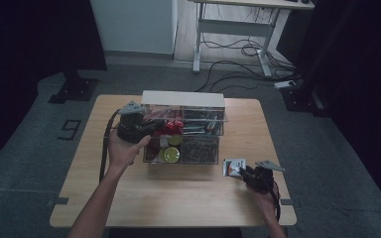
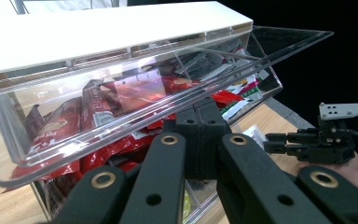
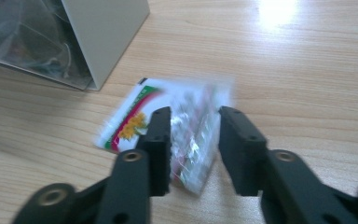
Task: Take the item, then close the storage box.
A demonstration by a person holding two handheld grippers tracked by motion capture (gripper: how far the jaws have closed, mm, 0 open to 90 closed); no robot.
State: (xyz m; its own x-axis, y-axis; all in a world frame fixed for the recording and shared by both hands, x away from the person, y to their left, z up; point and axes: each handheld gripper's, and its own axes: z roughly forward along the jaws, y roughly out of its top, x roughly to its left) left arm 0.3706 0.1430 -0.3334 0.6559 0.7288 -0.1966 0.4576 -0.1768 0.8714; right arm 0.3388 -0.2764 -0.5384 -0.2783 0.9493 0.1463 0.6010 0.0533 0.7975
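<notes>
A clear two-tier box with a white top stands mid-table. Its upper drawer is tilted outward and holds red packets. My left gripper is shut, its tips pressed against that drawer's clear front; in the high view the left gripper is at the box's left end. A small white packet with a green and red stripe and a yellow flower lies flat on the table. My right gripper is open, one jaw on each side of the packet. In the high view the right gripper meets the packet right of the box.
The lower drawer holds dark packets and yellow round lids. Bare wooden table lies in front of the box. Beyond the table are a desk frame and floor cables.
</notes>
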